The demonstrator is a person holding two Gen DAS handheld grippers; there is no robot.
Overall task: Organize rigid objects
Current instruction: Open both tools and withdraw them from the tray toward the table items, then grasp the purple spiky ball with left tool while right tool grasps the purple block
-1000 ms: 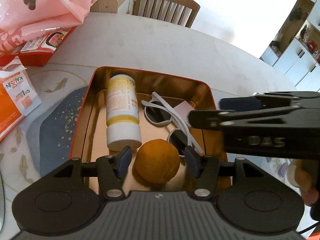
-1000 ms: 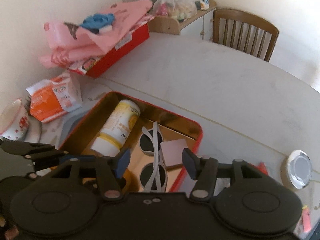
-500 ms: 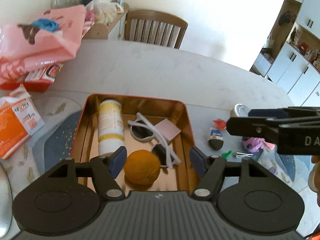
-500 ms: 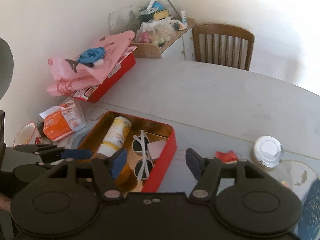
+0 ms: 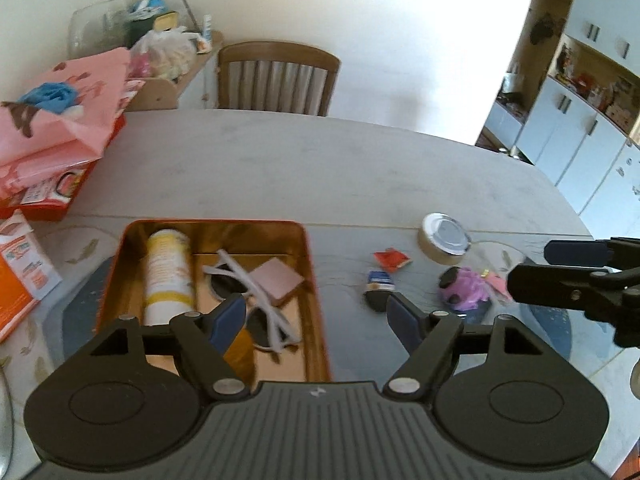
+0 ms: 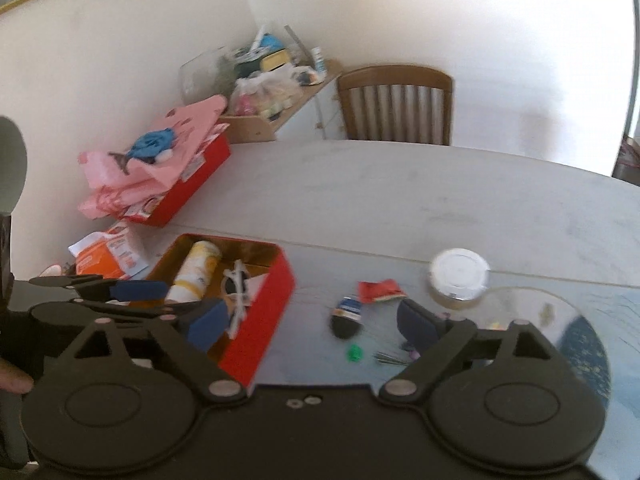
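Note:
A red tin box (image 5: 314,264) (image 6: 264,320) holds a white and yellow bottle (image 5: 168,276), white sunglasses (image 5: 256,300), a pink pad (image 5: 282,282) and an orange (image 5: 238,354) partly hidden behind my left finger. My left gripper (image 5: 318,318) is open and empty, raised above the box's near right corner. My right gripper (image 6: 312,322) is open and empty, above the table to the right of the box. Loose on the table lie a white jar lid (image 5: 444,236) (image 6: 460,276), a red packet (image 5: 392,259), a small black and blue item (image 5: 378,290) (image 6: 346,316) and a purple object (image 5: 464,290).
A pink bag on a red box (image 5: 60,136) and an orange packet (image 5: 16,280) sit at the left. A wooden chair (image 5: 278,78) stands behind the table. White cupboards (image 5: 580,120) are at the right. A green bit (image 6: 354,354) lies near the right gripper.
Both grippers have lifted and pulled back from the box and shifted right. The orange stays in the box, released. The loose items to the right of the box have come into view.

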